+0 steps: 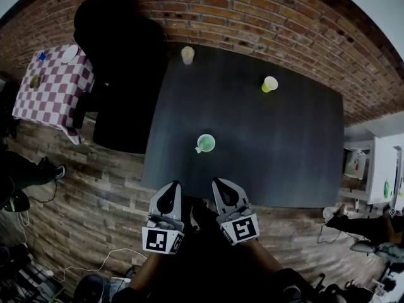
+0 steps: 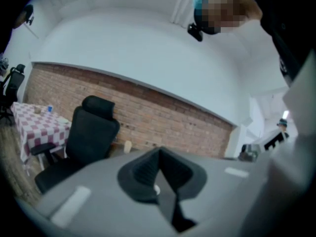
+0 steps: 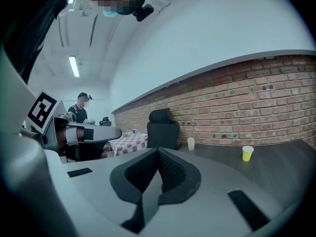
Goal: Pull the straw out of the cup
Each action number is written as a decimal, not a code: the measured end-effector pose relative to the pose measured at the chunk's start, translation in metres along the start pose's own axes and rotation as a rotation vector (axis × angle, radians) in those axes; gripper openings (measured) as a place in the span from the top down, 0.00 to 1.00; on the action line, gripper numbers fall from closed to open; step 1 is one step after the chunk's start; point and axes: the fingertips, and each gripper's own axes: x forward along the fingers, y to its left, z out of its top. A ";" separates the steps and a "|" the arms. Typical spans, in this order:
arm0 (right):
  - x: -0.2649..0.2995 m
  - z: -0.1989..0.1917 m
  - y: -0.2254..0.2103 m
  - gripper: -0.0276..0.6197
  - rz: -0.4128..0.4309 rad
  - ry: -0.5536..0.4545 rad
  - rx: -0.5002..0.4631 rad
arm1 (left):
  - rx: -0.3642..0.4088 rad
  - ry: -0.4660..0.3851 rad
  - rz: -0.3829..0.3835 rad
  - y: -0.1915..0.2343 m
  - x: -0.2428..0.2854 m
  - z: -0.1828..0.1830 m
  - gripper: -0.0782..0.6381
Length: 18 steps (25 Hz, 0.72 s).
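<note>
Nearest, the left gripper (image 1: 171,187) and right gripper (image 1: 220,183) hang side by side at the dark table's (image 1: 284,156) near edge, each with its jaws pressed together on nothing. Just beyond stands the green cup (image 1: 206,142); its straw is too small to make out. Farther back are a yellow cup (image 1: 269,84) and a beige cup (image 1: 187,55).

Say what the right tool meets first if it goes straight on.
Probably the green cup: the right tool points about at it across the table edge, though its height above the table is unclear.
</note>
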 end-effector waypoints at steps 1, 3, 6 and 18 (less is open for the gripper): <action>0.006 -0.001 -0.001 0.95 -0.003 0.005 0.001 | -0.005 0.004 -0.002 0.004 0.005 -0.002 0.89; 0.015 -0.007 -0.002 0.95 -0.008 0.026 0.000 | -0.018 0.022 -0.009 0.011 0.012 -0.009 0.89; 0.027 -0.021 -0.006 0.95 -0.011 0.057 -0.001 | -0.034 0.055 -0.026 0.020 0.026 -0.023 0.89; 0.063 -0.069 -0.025 0.95 -0.050 0.170 -0.040 | -0.060 0.106 -0.061 0.041 0.056 -0.053 0.89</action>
